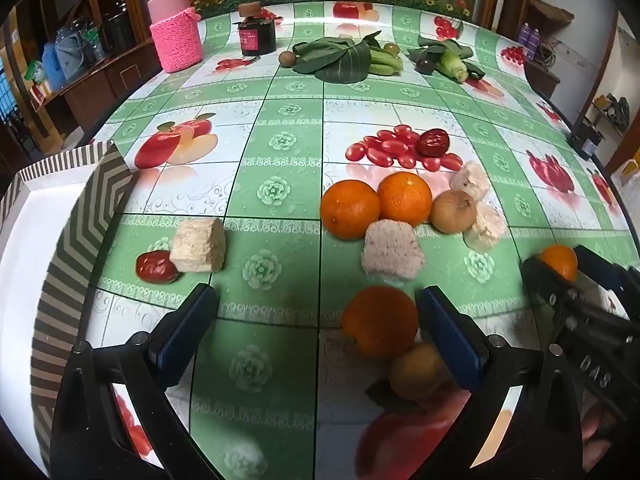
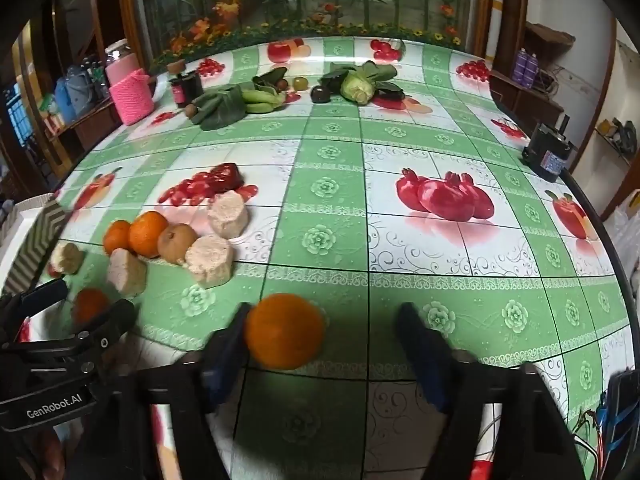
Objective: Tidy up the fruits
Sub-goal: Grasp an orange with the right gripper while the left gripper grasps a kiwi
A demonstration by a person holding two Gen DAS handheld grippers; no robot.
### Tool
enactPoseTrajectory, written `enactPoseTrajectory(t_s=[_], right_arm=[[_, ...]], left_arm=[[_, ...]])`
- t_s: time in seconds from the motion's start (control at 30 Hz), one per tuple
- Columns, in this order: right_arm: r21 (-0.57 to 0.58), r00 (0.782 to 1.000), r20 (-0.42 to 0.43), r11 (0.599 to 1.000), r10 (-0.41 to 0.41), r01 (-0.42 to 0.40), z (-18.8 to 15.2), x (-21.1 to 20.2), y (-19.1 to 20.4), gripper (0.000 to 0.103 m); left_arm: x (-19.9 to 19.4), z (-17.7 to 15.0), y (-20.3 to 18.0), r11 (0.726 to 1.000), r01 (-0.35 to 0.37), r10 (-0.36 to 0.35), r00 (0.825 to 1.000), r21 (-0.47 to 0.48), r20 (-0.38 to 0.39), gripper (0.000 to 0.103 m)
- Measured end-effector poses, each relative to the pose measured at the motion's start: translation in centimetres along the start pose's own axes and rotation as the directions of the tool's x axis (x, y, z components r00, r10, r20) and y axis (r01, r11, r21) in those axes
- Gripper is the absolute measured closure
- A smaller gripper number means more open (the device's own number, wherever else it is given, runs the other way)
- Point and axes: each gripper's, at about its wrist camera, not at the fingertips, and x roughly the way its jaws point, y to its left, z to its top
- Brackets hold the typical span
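My left gripper [image 1: 316, 312] is open over the table, with an orange [image 1: 378, 320] against the inside of its right finger and a yellowish fruit [image 1: 420, 372] just below it. My right gripper [image 2: 324, 332] is open, with another orange [image 2: 285, 331] resting by its left finger; that orange also shows in the left wrist view [image 1: 560, 261]. Two oranges [image 1: 350, 209] [image 1: 405, 198] and a brown round fruit [image 1: 454, 211] lie in a cluster further ahead. A red date [image 1: 157, 267] lies at the left, another date [image 1: 433, 142] beyond the cluster.
A chevron-patterned box [image 1: 86, 216] with a white inside stands at the left edge. Several pale rice-cake blocks [image 1: 199, 245] [image 1: 393, 250] lie among the fruit. Leafy greens [image 1: 340, 58], a pink knitted jar [image 1: 176, 40] and a dark jar [image 1: 258, 36] stand at the far side.
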Motion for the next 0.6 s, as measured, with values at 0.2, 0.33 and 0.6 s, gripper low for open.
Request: enactPoseTrajectory(t_s=[0.2,0.33,0.6], right_arm=[[-0.023,0.996,0.056,0.997,0.076,-0.075,-0.8,-2.8,0.3,0.046],[-0.065,0.99,0.116,0.995,0.078,-0.07,-1.0,-5.3,1.0,0.046],[-0.063,0.969,0.122,0.976,0.216,-0.21,-2.0,-6.3,2.3,0.047]], left_arm=[[-4.1,-0.5,0.8,1.0,0.013,-0.014,0.994,0.014,0.109,0.0],[-6.1,-1.0,1.7,0.999,0.026,-0.028,0.989,0.02,0.145,0.0],[-8.3,-2.8,4.2,0.998,0.06,-0.065,0.985,0.035,0.16,0.0]])
